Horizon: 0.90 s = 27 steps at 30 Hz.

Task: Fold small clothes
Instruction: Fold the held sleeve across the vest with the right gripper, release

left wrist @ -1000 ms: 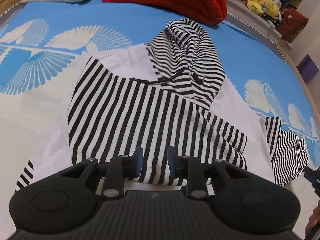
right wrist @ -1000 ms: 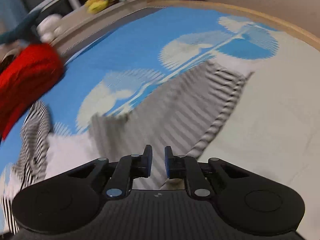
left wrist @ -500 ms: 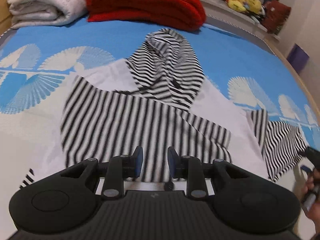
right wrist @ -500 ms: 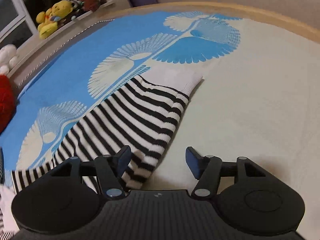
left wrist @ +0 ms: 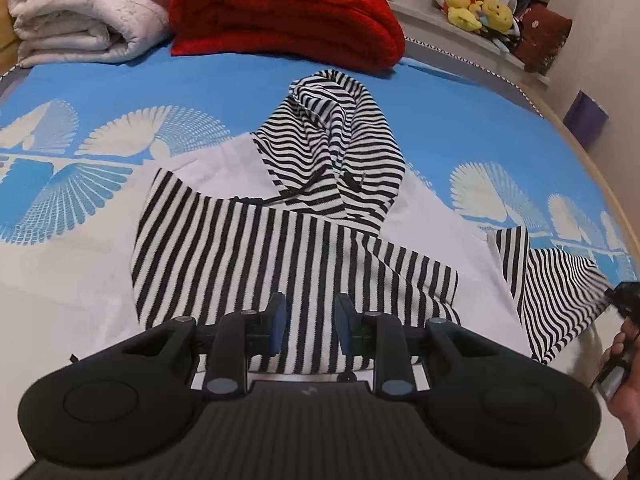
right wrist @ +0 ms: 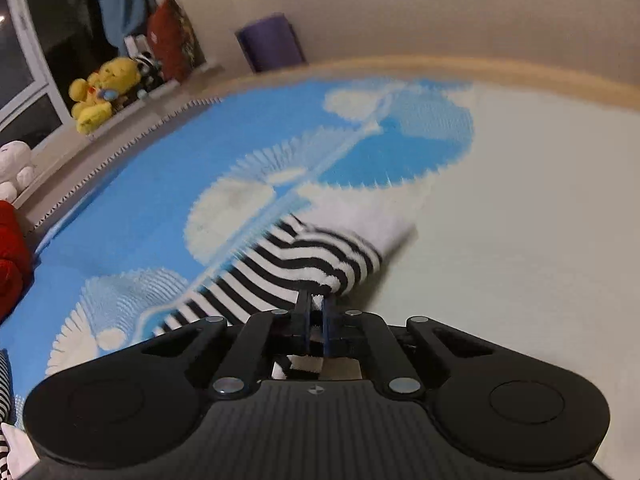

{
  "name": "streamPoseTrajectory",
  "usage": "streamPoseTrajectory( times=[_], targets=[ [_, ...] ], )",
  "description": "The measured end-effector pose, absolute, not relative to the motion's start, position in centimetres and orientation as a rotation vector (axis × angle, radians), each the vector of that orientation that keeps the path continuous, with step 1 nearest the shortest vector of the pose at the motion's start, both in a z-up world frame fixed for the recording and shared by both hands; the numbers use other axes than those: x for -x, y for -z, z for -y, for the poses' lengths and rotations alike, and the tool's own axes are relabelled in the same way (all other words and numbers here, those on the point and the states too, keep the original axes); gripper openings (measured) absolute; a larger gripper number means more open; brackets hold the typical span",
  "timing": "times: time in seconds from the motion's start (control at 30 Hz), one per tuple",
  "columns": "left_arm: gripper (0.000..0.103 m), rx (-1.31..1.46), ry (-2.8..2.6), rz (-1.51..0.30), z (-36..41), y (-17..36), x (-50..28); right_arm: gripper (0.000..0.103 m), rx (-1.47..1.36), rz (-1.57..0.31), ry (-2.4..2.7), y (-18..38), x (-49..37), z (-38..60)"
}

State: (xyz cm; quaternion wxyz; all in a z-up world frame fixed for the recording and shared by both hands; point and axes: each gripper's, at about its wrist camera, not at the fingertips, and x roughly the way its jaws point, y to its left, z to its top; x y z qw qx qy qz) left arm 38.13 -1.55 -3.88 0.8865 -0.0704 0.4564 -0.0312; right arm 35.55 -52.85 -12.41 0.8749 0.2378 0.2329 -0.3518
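Note:
A black-and-white striped hoodie (left wrist: 280,248) lies flat on the blue and white bedspread (left wrist: 200,92), its hood (left wrist: 332,152) pointing away and its left sleeve folded across the body. My left gripper (left wrist: 310,322) hovers over the hem, open, with nothing between its blue pads. The right sleeve (left wrist: 560,292) stretches out to the right. In the right wrist view my right gripper (right wrist: 315,312) is shut on the striped sleeve (right wrist: 320,256) near its white cuff, and the fabric bunches at the fingertips. That gripper's tip also shows at the left wrist view's right edge.
A folded red blanket (left wrist: 288,12) and a white quilt (left wrist: 88,12) lie at the far end of the bed. Yellow plush toys (left wrist: 476,8) sit on a ledge beyond. The bed's wooden edge (right wrist: 480,68) curves along the right. A person's hand (left wrist: 624,372) holds the right gripper.
The right gripper's jaws spread wide over the sleeve end, then shut on it. The left gripper lifted away from the hem, so more of the hoodie and blankets show.

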Motion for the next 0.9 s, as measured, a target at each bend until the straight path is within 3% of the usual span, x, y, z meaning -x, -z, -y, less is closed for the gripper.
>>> streamPoseTrajectory(
  times=[0.17,0.33,0.43,0.57,0.7,0.83,0.9],
  targets=[
    [0.029,0.186,0.037,-0.936,-0.9,3.1,-38.0,0.004,-0.106,-0.419,0.590,6.6,-37.7,44.4],
    [0.029,0.219,-0.006,-0.913,-3.8,2.1,-38.0,0.005,0.244,-0.355,0.003,3.5,-37.1,29.5],
    [0.029,0.226,-0.027,-0.892,-5.3,1.3,-38.0,0.006,0.313,-0.419,-0.435,4.7,-34.8,22.3],
    [0.029,0.240,-0.033,-0.885,-6.7,0.9,-38.3,0.009,0.285,-0.720,-0.675,7.9,-34.2,17.9],
    [0.032,0.260,-0.050,-0.888,-7.5,1.0,-38.7,0.025,0.268,-0.849,-0.474,8.1,-34.2,17.3],
    [0.032,0.265,-0.052,-0.894,-7.4,1.2,-38.9,0.042,0.137,-0.799,-0.251,5.3,-34.5,19.4],
    [0.032,0.264,-0.050,-0.894,-7.2,1.3,-38.9,0.045,0.063,-0.756,-0.158,4.4,-34.7,21.3]
  ],
)
